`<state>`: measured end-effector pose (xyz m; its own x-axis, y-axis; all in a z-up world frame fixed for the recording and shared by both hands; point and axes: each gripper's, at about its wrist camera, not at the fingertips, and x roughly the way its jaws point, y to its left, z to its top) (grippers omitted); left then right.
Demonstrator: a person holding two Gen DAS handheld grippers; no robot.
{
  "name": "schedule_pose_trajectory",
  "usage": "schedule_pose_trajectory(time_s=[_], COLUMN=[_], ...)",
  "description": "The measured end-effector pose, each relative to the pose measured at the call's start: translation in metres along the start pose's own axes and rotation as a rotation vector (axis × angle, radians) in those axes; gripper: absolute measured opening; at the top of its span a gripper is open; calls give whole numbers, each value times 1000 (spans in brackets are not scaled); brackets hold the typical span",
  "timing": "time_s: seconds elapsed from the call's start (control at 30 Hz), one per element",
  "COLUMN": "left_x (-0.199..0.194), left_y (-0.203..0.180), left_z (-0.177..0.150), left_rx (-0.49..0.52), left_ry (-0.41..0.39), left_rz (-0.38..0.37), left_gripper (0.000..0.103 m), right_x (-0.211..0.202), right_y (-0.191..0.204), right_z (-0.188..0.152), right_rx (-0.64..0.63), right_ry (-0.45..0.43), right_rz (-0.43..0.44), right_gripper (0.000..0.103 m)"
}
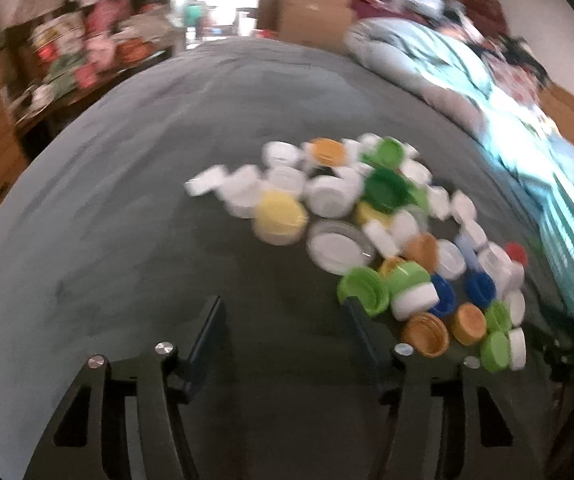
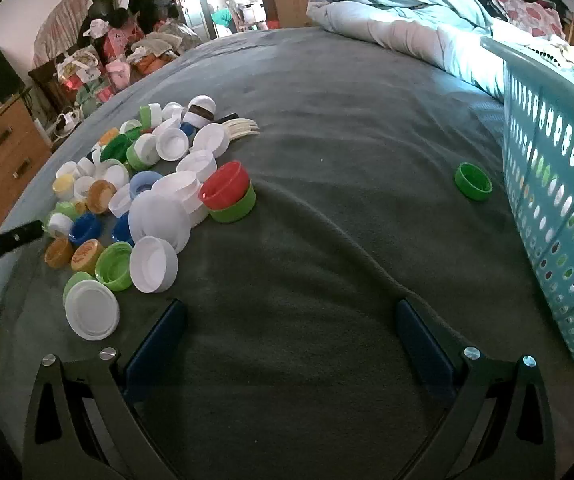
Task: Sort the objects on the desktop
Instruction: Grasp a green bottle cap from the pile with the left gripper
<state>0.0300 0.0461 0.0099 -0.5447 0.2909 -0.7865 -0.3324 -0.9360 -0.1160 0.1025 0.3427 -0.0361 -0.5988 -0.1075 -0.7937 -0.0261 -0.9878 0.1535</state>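
My right gripper (image 2: 291, 340) hangs spread wide, empty; the lone round green plastic cap (image 2: 473, 181) lies ahead and right, nearer it than my half-open, empty left gripper (image 1: 283, 320).

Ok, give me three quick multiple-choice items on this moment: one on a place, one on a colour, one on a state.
1. Where does the lone green cap lie?
A. Inside the pile
B. Apart from the pile, near the basket
C. On the quilt

2. What colour is the cap sitting on a green cap at the pile's edge?
A. Red
B. Blue
C. Orange

3. How is the right gripper?
A. Shut on a cap
B. Shut, empty
C. Open, empty

Answers: 1 B, it sits alone on the grey blanket by the teal basket. 2 A, it is plainly red. 3 C, only blanket shows between its wide fingers.
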Motion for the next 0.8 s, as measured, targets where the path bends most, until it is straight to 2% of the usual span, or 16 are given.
schedule_pose_trajectory(time_s=[0.07,0.23,0.37,0.47,0.5,0.57,0.6,0.63,0.8], left_x=[2,-5,7,20,24,26,23,21,1], left_y=[-8,-10,-31,-38,-38,-35,-29,-23,2], left_z=[2,3,10,14,14,15,15,15,1], left_rx=[21,-1,111,103,98,79,52,20,-54], left_ry=[7,7,37,49,54,56,54,61,53], left_rz=[-23,-79,-80,-71,-53,-18,-14,-25,-38], left_gripper=[63,63,63,63,60,48,35,31,31], right_x=[-1,0,0,-1,-1,-1,-1,-1,-1], right_y=[1,2,3,2,2,2,2,2,1], right_z=[0,0,0,0,0,0,0,0,1], right_rx=[-3,0,-4,0,0,0,0,1,-1], right_ry=[1,0,0,-3,-3,-4,-4,-5,-1], right_rz=[-3,-1,-6,-1,-2,-2,-1,1,-3], right_gripper=[102,102,102,102,102,102,102,102,102])
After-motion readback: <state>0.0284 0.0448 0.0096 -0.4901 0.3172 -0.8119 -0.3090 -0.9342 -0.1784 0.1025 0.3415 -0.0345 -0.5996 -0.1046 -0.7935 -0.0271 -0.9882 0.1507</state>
